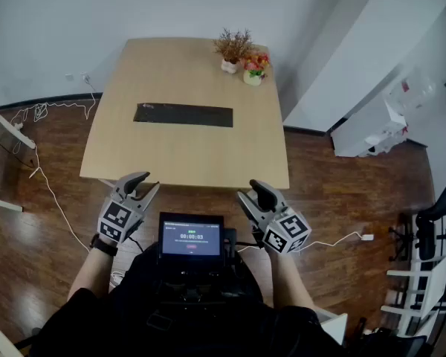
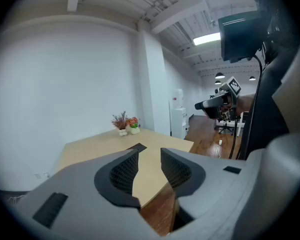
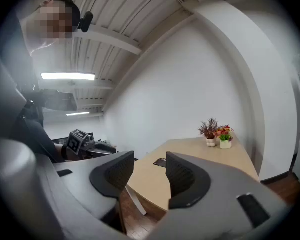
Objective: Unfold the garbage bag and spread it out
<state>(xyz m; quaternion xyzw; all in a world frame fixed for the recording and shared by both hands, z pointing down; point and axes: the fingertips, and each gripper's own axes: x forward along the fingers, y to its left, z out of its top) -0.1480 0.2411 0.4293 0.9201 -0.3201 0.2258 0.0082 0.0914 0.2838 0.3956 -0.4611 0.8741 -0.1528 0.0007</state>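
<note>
A folded black garbage bag lies as a long flat strip across the middle of the light wooden table. Its near end shows in the left gripper view as a dark corner, and in the right gripper view as a dark patch. Both grippers hover off the table's near edge, well short of the bag. My left gripper stands open and holds nothing. My right gripper is likewise open and empty. Each gripper appears in the other's view, the right gripper and the left gripper.
Two small flower pots stand at the table's far right corner. A small screen sits on the person's chest between the grippers. White cables trail over the wooden floor at left. An office chair and shelving stand at right.
</note>
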